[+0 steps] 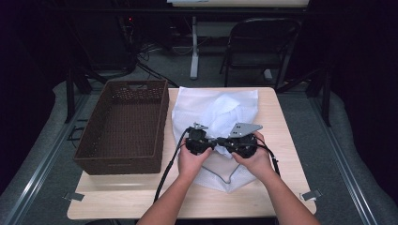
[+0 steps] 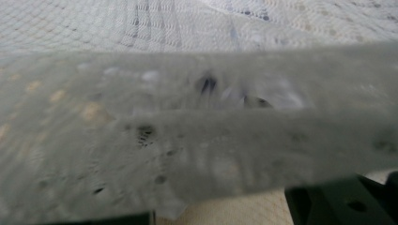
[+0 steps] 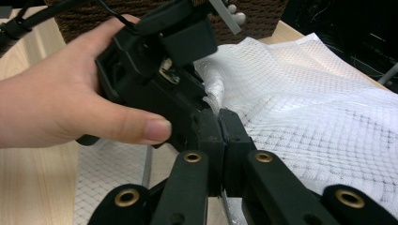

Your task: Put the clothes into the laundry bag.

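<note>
White mesh garment point(image 1: 220, 112), lying crumpled on its wire hanger point(image 1: 224, 178) near the bench's point(image 1: 281, 140) middle, is being pinched by the closed right hand-held gripper point(image 3: 220, 123), the left hand-held gripper's point(image 1: 199, 143) state being untellable, with the wicker basket point(image 1: 124, 126) at the bench's left edge remaining unfilled.

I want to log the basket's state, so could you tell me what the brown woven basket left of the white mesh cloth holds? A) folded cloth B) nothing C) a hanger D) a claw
B: in the high view the brown woven basket shows only its bare woven floor, while the white mesh cloth lies on the table beside it.
</note>
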Motion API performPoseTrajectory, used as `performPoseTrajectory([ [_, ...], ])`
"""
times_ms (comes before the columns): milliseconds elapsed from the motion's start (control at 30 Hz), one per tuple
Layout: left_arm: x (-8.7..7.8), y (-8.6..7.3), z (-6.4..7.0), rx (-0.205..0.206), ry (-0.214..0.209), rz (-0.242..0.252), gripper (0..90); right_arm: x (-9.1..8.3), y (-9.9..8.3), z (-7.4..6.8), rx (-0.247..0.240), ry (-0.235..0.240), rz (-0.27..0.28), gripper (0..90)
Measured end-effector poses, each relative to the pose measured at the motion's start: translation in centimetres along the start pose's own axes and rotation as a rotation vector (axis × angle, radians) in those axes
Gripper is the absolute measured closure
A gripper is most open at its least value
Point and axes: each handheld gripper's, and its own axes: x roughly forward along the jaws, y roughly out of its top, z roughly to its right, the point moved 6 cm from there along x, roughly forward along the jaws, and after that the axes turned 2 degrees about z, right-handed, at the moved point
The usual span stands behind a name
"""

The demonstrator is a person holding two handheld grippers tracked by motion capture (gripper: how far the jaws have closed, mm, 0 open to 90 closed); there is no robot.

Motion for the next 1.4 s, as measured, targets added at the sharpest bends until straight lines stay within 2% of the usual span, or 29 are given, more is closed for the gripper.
performPoseTrajectory([
  [100,-0.6,-0.2,0.1,0.007,0.000,0.000,53.5,-0.1,0.1,0.0,0.001,-0.003,0.003,89.4],
  [267,-1.6,-0.6,0.4,0.048,0.010,0.008,52.6,-0.2,0.1,0.1,0.001,-0.004,0.005,89.3],
  [367,-2.0,-0.7,0.4,0.039,0.008,0.022,52.7,-0.3,0.1,0.1,0.001,-0.004,0.004,89.3],
  [800,-5.1,-1.1,0.1,0.076,0.007,0.051,53.2,-0.4,0.3,0.0,0.005,0.004,0.001,89.3],
  [1100,-7.5,-2.0,0.3,0.123,-0.007,0.034,53.0,-0.5,0.3,0.0,0.011,0.014,-0.006,89.3],
  [1200,-8.5,-2.2,0.1,0.149,0.001,0.032,52.7,-0.5,0.3,-0.1,0.010,0.016,-0.017,89.3],
  [1400,-10.0,-2.7,-1.0,0.137,0.003,0.039,51.9,-0.6,0.7,-0.2,0.015,0.012,-0.024,89.3],
])
